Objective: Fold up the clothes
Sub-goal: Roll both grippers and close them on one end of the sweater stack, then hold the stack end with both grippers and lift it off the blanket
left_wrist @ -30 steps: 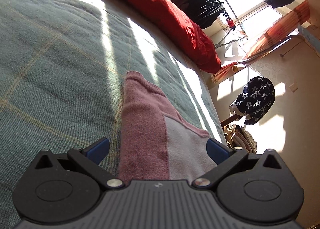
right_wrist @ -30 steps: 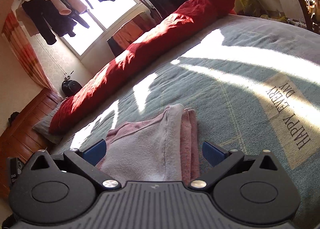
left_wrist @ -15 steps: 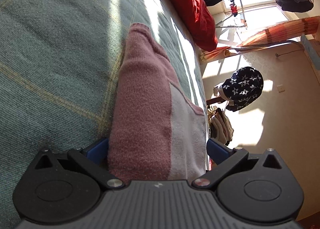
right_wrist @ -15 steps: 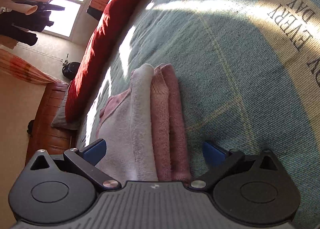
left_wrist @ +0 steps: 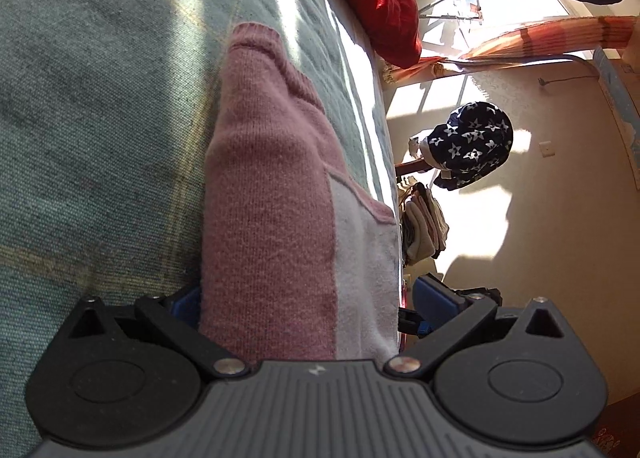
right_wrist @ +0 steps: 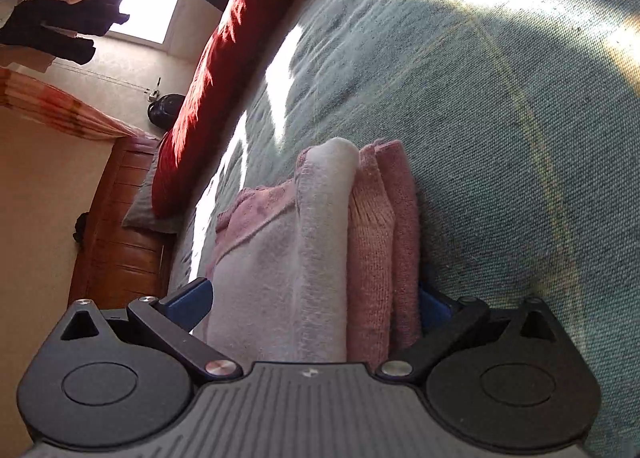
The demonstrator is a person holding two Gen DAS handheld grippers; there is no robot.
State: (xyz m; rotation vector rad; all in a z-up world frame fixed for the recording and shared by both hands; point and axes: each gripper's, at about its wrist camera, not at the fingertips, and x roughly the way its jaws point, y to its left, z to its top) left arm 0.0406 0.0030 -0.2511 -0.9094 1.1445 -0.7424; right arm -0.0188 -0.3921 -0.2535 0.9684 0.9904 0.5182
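The folded pink sweater lies on the green bedspread and fills the gap between the 2 blue-padded fingers of the left gripper. Its dusty-pink knit lies toward the left finger and a paler panel toward the right finger. The left finger is tucked under the fabric's edge while the right finger stands just clear of it, so the jaws are spread and not clamped. In the right wrist view, the right gripper likewise straddles the stacked folds of the sweater, fingers wide on either side. Beyond both sets of fingertips lies a red pillow.
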